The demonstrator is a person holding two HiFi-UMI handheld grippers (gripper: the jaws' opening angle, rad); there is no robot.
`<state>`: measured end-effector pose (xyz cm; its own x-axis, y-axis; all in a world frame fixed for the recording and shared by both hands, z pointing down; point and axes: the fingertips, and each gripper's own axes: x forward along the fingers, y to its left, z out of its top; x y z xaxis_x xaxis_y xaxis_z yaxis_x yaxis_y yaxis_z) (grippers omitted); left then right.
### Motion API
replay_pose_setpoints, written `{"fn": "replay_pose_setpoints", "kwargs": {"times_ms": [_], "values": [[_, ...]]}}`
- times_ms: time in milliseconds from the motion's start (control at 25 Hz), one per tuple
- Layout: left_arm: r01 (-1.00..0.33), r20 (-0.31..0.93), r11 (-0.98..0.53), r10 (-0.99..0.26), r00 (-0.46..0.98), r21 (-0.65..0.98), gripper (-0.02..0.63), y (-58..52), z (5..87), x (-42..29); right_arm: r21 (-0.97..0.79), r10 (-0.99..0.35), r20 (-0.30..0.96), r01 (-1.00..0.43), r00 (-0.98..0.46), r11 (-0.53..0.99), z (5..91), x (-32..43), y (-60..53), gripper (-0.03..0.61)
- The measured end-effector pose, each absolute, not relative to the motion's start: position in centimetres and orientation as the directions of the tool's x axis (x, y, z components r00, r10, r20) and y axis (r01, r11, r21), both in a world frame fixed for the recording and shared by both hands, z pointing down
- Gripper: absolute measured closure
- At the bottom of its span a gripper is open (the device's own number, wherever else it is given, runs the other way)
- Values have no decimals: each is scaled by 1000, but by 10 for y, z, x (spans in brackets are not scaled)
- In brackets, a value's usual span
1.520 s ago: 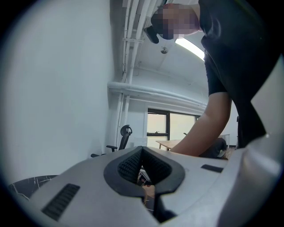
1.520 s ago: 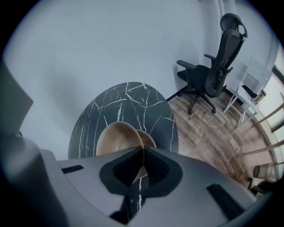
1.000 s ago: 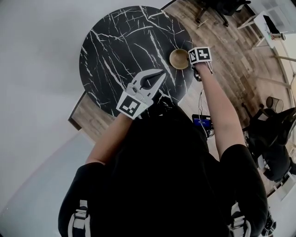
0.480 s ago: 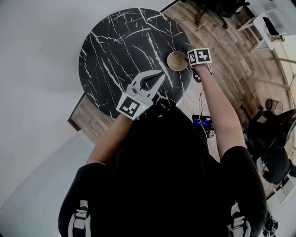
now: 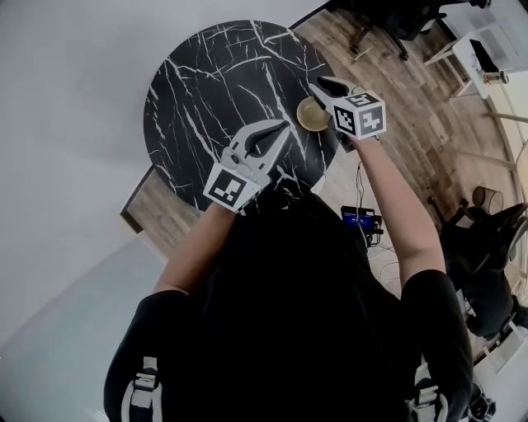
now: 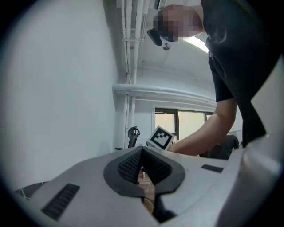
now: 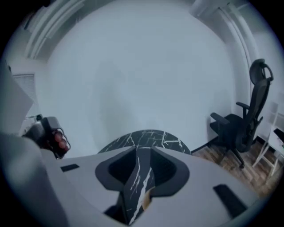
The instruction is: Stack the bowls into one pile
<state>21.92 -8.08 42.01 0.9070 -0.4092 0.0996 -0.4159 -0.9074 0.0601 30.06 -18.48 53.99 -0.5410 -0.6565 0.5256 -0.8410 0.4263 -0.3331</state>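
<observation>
A tan pile of bowls (image 5: 310,114) stands near the right edge of the round black marble table (image 5: 214,91). My right gripper (image 5: 324,85) hangs raised above the pile, its marker cube to the right. Its jaws are opening and nothing is between them. In the right gripper view (image 7: 142,153) the marble table (image 7: 142,139) shows through the gap, with a sliver of tan bowl (image 7: 144,198) low down. My left gripper (image 5: 271,130) hovers over the table's near edge, left of the bowls, shut and empty. The left gripper view (image 6: 142,153) looks level across the room.
Wooden floor (image 5: 412,107) lies right of the table, with black office chairs (image 5: 388,16) and a white desk (image 5: 487,41) beyond. Another black chair (image 7: 248,119) stands by the white wall. The bowls sit close to the table's rim.
My right gripper has lifted from the bowl's right rim to above the pile, and its jaws have parted. The bowl stays on the table. The left gripper has risen slightly.
</observation>
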Motion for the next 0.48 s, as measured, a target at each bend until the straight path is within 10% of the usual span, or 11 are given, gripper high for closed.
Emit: {"fn": "replay_pose_setpoints", "kwargs": {"times_ms": [480], "values": [[-456,94,-890,-452,887,28,609,-75,392,178,-96,-748,203,-773,-632,627,416,237,-104,543]]}}
